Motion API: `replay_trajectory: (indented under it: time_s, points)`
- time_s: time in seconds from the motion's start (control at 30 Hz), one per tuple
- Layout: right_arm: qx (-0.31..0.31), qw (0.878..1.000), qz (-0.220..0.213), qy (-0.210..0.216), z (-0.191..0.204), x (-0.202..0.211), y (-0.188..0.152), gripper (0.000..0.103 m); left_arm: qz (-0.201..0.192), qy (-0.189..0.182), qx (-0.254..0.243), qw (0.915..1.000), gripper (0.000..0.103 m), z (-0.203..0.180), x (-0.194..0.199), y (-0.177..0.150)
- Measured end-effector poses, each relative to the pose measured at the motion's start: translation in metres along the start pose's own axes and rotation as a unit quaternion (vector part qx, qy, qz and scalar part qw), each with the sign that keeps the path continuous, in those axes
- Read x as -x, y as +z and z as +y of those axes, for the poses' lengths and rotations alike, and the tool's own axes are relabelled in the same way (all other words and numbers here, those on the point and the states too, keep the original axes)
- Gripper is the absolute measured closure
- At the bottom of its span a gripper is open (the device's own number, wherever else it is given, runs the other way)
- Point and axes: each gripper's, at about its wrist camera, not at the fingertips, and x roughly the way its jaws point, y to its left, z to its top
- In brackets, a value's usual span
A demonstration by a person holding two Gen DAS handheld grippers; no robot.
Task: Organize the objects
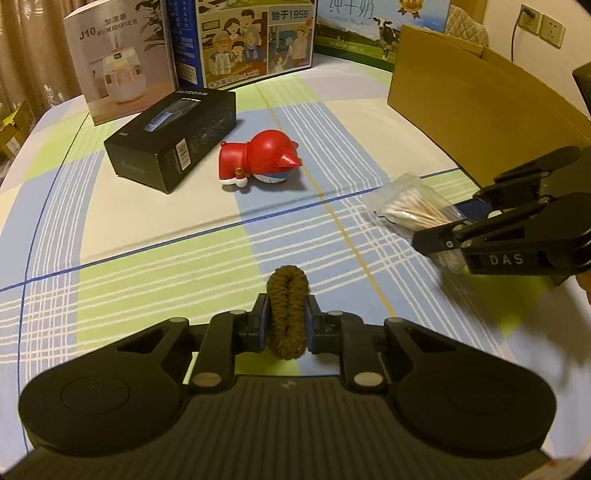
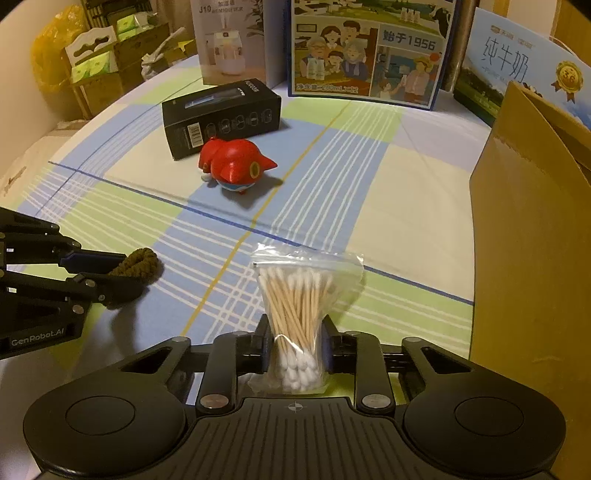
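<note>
My left gripper (image 1: 287,317) is shut on a brown woolly hair tie (image 1: 287,295), squeezed flat between the pads; the same hair tie (image 2: 142,263) shows at the left of the right wrist view. My right gripper (image 2: 294,341) is shut on a clear zip bag of cotton swabs (image 2: 301,295), held upright; the bag (image 1: 410,210) also appears at the right of the left wrist view. A red toy figure (image 1: 260,160) lies on its side mid-table beside a black product box (image 1: 173,138). An open brown cardboard box (image 2: 535,229) stands at the right.
A checked cloth (image 1: 147,266) covers the table. A humidifier box (image 1: 118,62), a blue milk carton box (image 1: 255,40) and another milk box (image 1: 373,29) line the back edge. Stacked boxes and a yellow bag (image 2: 48,55) sit off the table at far left.
</note>
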Motion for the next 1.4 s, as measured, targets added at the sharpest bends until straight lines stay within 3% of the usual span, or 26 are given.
replay_trajectory:
  time_s: [0.27, 0.53, 0.87, 1.07, 1.4]
  points:
    - [-0.038, 0.999, -0.014, 0.013, -0.009, 0.021, 0.001, 0.081, -0.011, -0.011, 0.031, 0.9994, 0.088, 0.002, 0.018, 0.003]
    - [-0.044, 0.997, -0.059, 0.020, 0.011, 0.079, -0.012, 0.081, -0.056, -0.026, 0.042, 0.9972, 0.088, -0.017, 0.066, 0.007]
    - [-0.067, 0.994, -0.090, 0.013, 0.047, 0.159, -0.086, 0.081, -0.067, -0.030, 0.084, 0.9938, 0.088, -0.051, 0.139, -0.047]
    - [-0.135, 0.985, -0.105, 0.009, 0.045, 0.209, -0.131, 0.081, -0.085, -0.038, 0.108, 0.9898, 0.088, -0.077, 0.183, -0.072]
    - [-0.156, 0.980, -0.127, 0.000, 0.041, 0.266, -0.162, 0.081, -0.100, -0.037, 0.104, 0.9889, 0.088, -0.124, 0.232, -0.090]
